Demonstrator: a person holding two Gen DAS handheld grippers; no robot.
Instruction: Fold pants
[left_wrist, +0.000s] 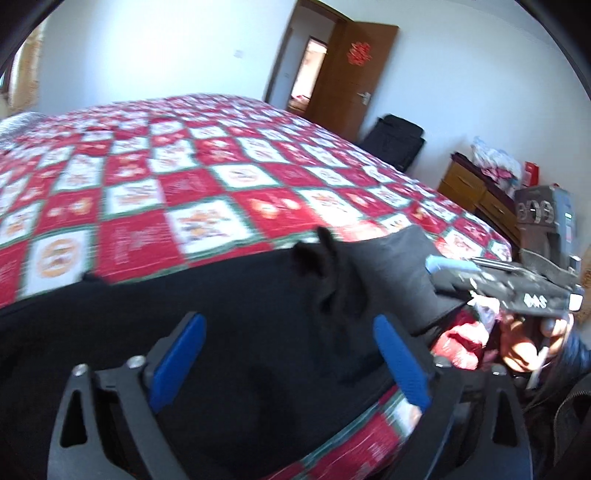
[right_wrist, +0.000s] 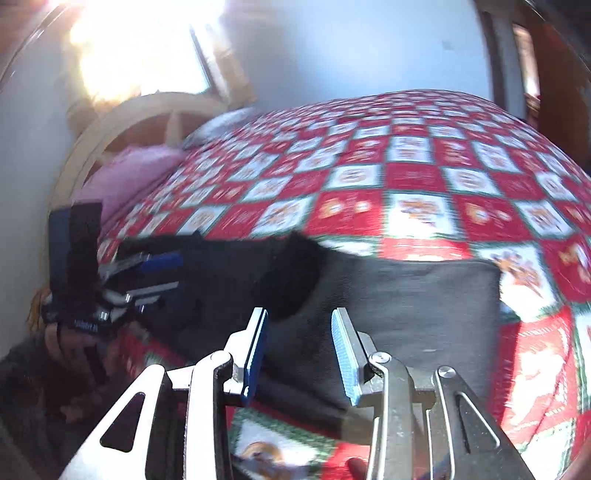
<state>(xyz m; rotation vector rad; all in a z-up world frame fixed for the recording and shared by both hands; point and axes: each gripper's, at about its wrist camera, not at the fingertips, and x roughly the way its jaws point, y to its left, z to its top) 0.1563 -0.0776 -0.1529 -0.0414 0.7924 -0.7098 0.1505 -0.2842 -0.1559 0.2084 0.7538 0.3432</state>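
Showing one pair of black pants (left_wrist: 229, 314), lying on one bed (left_wrist: 207, 173). Two grippers: left gripper (left_wrist: 290, 354), right gripper (right_wrist: 299, 349). Also one door (left_wrist: 351, 70), one suitcase (left_wrist: 399, 142).

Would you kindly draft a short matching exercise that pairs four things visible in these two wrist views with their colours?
Things:
1. pants
2. door
3. pillow
4. bedspread

Colours:
A. pink
B. red-and-white checks
C. black
D. brown wood

Pairs: 1-C, 2-D, 3-A, 4-B
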